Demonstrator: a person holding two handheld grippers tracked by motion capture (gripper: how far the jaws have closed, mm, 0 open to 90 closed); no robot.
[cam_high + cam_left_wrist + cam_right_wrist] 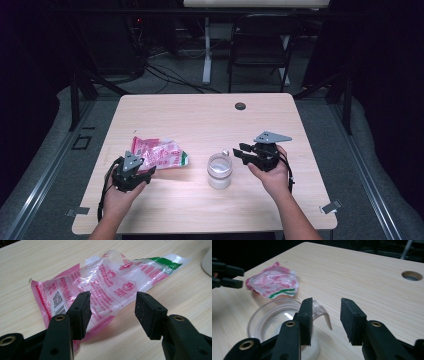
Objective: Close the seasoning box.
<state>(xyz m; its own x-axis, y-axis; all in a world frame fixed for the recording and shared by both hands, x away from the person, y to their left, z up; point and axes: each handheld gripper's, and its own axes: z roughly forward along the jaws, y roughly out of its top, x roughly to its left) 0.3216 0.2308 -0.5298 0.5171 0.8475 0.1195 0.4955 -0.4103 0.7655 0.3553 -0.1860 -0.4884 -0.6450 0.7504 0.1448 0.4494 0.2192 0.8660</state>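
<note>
Where the pink and clear plastic bag [105, 287] lies crumpled on the left half of the counter [200, 115], its green-striped end points toward a clear plastic cup [219, 171] standing near the middle. Just at the bag's near edge sit the left tongs [112, 307], gaping wide; in the left gripper view their 2 pads frame the bag's printed corner, one pad over the film, the other above bare wood, and whether either pad touches the bag I cannot tell. On the cup's other side, the right tongs [326, 318] are also spread apart and hold nothing. In the right gripper view they hang close over the cup's rim, with its small spout between the pads. Each tool is held in a hand [274, 177] coming in from the near edge. Beyond the cup, a round hole [240, 106] marks the far side of the counter.
</note>
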